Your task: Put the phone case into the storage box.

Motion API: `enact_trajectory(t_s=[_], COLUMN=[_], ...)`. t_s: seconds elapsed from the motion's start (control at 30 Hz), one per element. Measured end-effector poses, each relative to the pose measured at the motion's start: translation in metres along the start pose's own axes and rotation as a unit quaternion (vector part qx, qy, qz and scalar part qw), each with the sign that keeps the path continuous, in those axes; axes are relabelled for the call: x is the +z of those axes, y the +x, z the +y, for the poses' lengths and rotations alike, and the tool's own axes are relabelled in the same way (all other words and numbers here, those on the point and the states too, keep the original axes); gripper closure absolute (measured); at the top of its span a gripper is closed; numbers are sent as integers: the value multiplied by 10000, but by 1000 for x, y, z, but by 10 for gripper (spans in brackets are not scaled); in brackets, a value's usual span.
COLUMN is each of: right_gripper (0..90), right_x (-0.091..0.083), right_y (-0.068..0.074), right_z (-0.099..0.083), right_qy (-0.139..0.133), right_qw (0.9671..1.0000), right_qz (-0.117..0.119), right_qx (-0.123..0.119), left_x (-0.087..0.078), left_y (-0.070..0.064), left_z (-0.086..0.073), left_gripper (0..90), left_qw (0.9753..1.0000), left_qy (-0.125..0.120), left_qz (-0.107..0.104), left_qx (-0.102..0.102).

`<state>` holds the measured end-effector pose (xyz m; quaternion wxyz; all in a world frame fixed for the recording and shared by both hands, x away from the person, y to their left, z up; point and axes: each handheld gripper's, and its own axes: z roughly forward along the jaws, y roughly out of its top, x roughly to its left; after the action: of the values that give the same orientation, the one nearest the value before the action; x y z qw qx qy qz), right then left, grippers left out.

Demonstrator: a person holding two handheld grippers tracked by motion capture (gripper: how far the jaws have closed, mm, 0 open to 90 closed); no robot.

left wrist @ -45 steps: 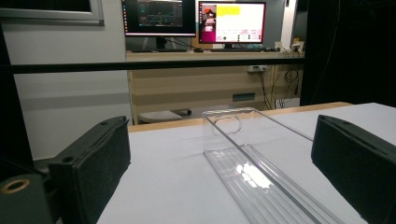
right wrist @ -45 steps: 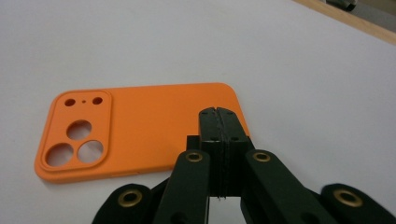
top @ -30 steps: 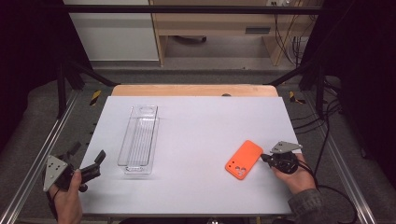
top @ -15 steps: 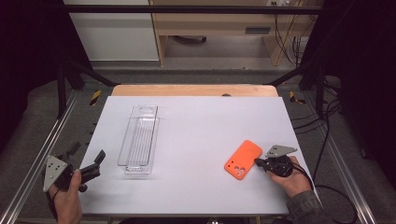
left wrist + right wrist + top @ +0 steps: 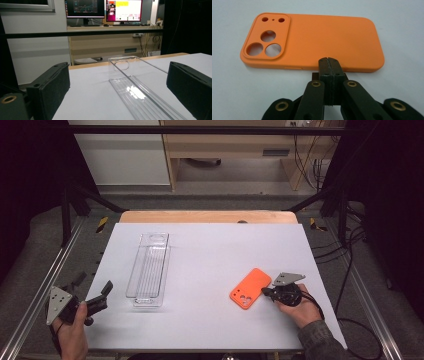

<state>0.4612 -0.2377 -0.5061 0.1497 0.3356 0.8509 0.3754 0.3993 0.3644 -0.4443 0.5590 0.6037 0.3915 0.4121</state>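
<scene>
Phone case [image 5: 312,42], orange, lies camera-holes up on the white counter [image 5: 210,250], near its right front. Right claw [image 5: 329,61] is pressed closed, tips at the case's near edge. Left claw [image 5: 117,92] gapes wide, facing a clear tray [image 5: 140,92].

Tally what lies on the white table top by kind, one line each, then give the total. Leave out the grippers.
Orange phone case: 1, lying flat near the right gripper
Clear plastic tray: 1, long and narrow, ahead of the left gripper
Total: 2
</scene>
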Motion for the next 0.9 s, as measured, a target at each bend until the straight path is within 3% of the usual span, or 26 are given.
enact_trajectory(t_s=[0.5,0.9], right_gripper=[900,900], right_x=[21,44], right_y=[13,32], right_z=[25,51], right_qy=[78,92], right_qw=[9998,9993], right_qz=[47,119], right_qx=[-157,-347], left_x=[-1,-1], left_y=[1,2], left_z=[0,0], left_gripper=[48,48], left_qw=[10000,10000], left_qy=[-17,-17], left_qz=[33,44], left_qx=[-10,-17])
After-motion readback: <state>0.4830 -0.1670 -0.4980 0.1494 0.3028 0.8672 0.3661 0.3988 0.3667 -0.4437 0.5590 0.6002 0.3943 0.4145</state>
